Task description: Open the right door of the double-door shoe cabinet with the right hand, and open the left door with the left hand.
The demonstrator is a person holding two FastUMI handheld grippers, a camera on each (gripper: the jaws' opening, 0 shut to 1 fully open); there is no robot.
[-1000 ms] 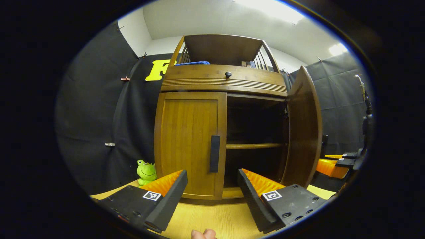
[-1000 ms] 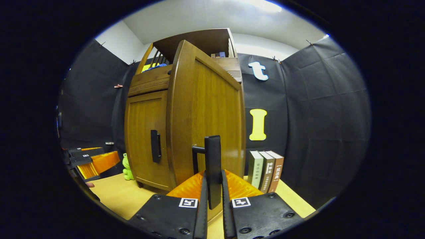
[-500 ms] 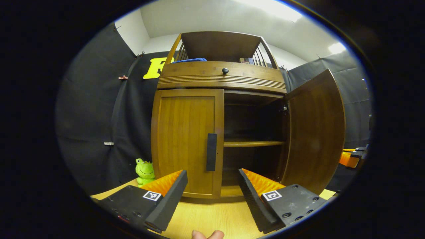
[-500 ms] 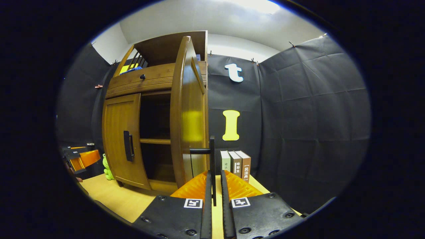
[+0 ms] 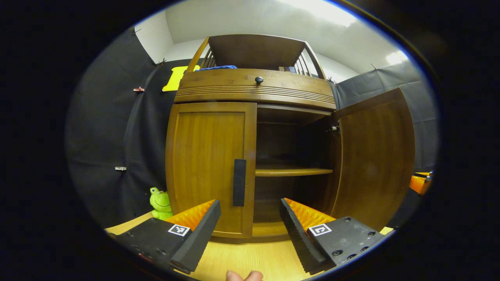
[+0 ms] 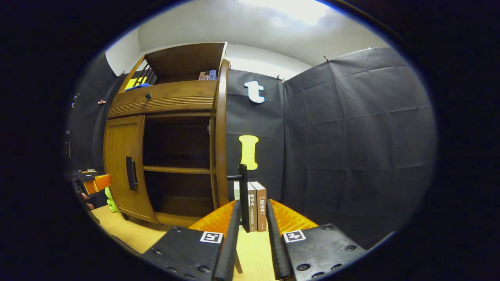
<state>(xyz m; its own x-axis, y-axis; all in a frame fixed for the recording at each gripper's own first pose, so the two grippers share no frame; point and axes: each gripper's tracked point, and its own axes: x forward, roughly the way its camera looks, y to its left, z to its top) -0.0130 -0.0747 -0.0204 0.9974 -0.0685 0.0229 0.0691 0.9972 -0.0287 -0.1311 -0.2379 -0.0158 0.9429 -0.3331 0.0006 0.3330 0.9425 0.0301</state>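
The wooden shoe cabinet [image 5: 254,84] stands on the table. Its left door [image 5: 209,164] is closed, and a dark vertical handle [image 5: 239,182] sits at its inner edge. My left gripper [image 5: 249,203] is open just in front of that handle, not touching it. The right door [image 5: 375,156] is swung wide open, showing a shelf [image 5: 293,171] inside. In the right gripper view that door [image 6: 222,136] is edge-on. Its handle [image 6: 243,195] stands between the fingers of my right gripper [image 6: 252,210], which is slightly open with a gap on the handle's right side.
A green frog toy [image 5: 159,202] sits on the table left of the cabinet. Three books [image 6: 254,205] stand right of it, behind the open door. Pale wooden tabletop [image 5: 254,257] lies in front. A drawer with a round knob [image 5: 259,80] tops the doors.
The right door has swung from half open to wide open. The right gripper's fingers have spread apart off the handle. The left gripper has drifted slightly closer to the left door.
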